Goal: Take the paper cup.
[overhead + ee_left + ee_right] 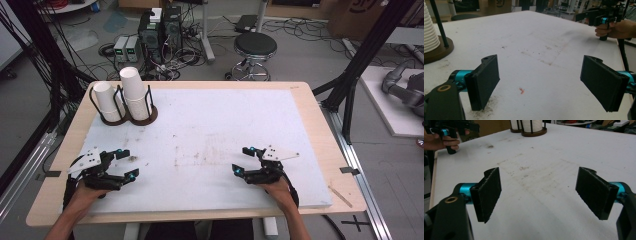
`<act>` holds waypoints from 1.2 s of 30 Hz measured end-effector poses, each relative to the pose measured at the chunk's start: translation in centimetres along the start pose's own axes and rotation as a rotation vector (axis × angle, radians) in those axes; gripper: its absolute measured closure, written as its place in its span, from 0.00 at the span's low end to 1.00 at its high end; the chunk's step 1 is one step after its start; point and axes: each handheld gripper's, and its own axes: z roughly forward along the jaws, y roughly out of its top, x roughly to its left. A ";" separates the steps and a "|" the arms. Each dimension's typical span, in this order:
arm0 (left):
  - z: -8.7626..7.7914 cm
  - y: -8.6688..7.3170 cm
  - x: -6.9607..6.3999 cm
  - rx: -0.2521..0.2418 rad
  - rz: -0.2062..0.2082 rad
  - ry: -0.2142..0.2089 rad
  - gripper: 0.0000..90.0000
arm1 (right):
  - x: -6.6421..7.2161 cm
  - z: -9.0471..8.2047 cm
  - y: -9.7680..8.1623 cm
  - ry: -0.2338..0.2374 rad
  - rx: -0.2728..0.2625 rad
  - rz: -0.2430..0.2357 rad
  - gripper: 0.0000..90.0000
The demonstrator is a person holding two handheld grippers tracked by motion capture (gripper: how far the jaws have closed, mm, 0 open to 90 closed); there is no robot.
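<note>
Two stacks of white paper cups (129,90) stand in a dark wire holder (150,115) at the table's back left; the nearer stack's ribbed side (429,32) shows in the left gripper view, and both stacks (532,125) sit far off in the right gripper view. My left gripper (126,163) rests low over the white board at the front left, jaws apart with nothing between them (540,82). At the front right my right gripper (243,160) is held the same way, open and empty (537,195). Each gripper faces the middle of the board.
A white board (210,125) covers most of the wooden table (310,100), stained with brown smudges at its middle. A small red fleck (521,90) lies in front of the left gripper. Beyond the table stand a stool (255,47), computer boxes and cables on the floor.
</note>
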 end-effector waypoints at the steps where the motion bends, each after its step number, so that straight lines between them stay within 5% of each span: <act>1: 0.0 0.0 0.0 -0.001 0.001 0.001 0.17 | 0.0 0.0 0.0 0.001 -0.001 0.000 0.24; 13: -0.4 1.2 0.1 0.000 -0.010 0.028 0.17 | -0.1 0.0 0.0 0.003 -0.003 0.006 0.24; 19: -1.0 4.2 0.0 -0.031 0.034 0.021 0.17 | -0.1 0.0 0.0 0.003 -0.003 0.006 0.24; 24: -1.3 6.7 0.2 -0.010 0.053 0.058 0.17 | -0.2 0.0 0.0 0.004 -0.002 0.009 0.24; 29: -1.4 9.1 0.4 -0.008 0.052 0.087 0.17 | -0.2 0.0 0.0 0.003 -0.003 0.002 0.24; 36: -1.4 12.9 1.4 0.032 0.045 0.062 0.17 | -0.2 0.0 0.0 0.003 -0.002 0.004 0.24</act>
